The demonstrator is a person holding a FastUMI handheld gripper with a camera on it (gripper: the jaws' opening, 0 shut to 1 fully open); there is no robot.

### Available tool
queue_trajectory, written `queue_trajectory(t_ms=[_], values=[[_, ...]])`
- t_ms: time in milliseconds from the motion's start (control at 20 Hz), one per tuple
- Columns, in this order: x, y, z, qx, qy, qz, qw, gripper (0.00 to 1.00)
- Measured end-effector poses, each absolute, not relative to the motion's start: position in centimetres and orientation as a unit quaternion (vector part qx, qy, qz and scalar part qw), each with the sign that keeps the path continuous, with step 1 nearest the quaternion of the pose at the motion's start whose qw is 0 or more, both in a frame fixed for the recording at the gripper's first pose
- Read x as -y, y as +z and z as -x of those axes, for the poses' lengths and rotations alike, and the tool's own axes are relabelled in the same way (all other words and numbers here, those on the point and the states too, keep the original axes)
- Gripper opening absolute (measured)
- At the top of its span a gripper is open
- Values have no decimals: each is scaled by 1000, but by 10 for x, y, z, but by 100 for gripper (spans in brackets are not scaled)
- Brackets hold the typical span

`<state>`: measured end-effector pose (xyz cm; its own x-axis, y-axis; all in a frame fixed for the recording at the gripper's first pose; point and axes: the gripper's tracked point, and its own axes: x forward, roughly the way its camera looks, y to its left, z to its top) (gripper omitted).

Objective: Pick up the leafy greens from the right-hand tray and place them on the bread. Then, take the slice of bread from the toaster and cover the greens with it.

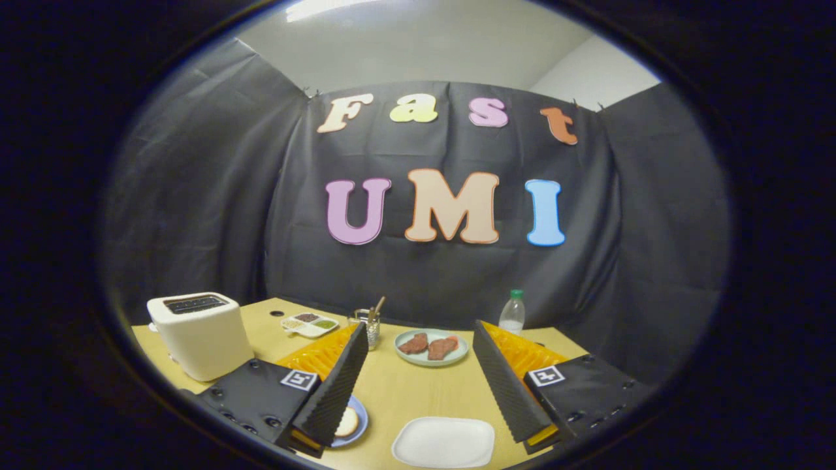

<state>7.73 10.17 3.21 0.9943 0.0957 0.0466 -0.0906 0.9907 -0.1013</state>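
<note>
Nearest the camera, the tool (418, 385) hangs above the bench (392, 385) with its two fingers wide apart and nothing between them. Just below the left finger sits a blue plate (358, 424) carrying a round slice of bread (346, 422), partly hidden by that finger. Between the fingers, close in, lies a white rectangular tray (444, 442); I cannot make out any leafy greens on it. Left of the fingers stands a cream toaster (199, 333) with its dark slots facing up; whether a slice sits inside cannot be told. Beyond the fingers, a pale green plate (431, 356) holds two brown pieces of meat (431, 344). Further back are a small divided dish (310, 324), a clear holder with a stick in it (370, 323), and a bottle with a green cap (513, 313)
</note>
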Motion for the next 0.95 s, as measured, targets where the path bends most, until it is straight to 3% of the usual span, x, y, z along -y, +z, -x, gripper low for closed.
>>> queue_trajectory(t_ms=[450,950], values=[[-107,8,-46,25,81,38,996,100],[-65,8,-40,33,49,15,998,100]])
